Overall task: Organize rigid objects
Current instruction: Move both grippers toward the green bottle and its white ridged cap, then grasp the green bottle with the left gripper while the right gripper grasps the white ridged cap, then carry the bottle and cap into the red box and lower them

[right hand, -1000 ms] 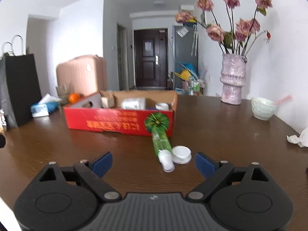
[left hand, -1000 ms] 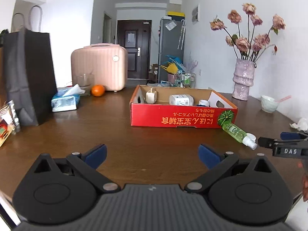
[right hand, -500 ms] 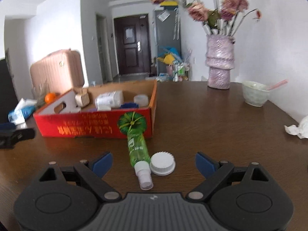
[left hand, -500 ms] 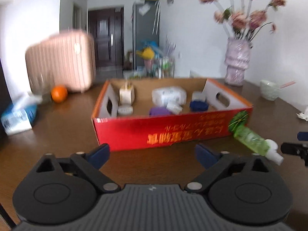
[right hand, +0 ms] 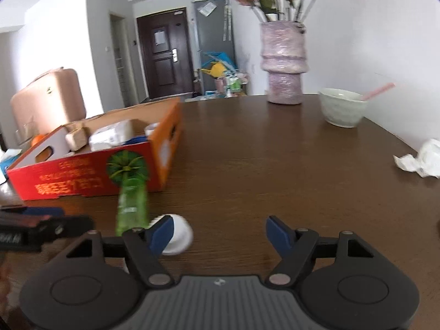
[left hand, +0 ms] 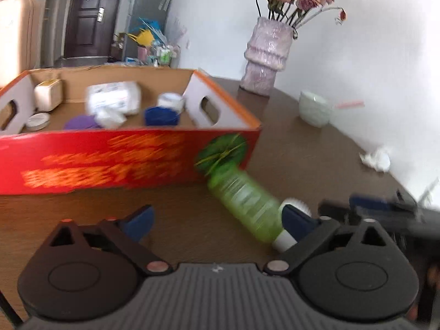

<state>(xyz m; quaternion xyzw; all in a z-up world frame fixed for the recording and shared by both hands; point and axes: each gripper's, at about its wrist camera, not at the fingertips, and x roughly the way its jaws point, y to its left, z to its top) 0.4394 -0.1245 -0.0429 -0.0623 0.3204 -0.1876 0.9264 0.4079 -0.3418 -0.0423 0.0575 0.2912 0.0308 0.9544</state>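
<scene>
On the brown table [right hand: 275,165], a green bottle [left hand: 244,200] lies against the red box [left hand: 96,159], its white cap [right hand: 176,236] beside it; left gripper [left hand: 217,217] and right gripper [right hand: 220,229] fingers spread wide, holding nothing.

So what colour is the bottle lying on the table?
Green, with a white neck. The bottle shows best in the left wrist view.

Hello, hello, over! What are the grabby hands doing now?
Left gripper open, right gripper open, both empty. Green bottle lying uncapped against red box. White cap loose beside it. Nothing in the way.
</scene>
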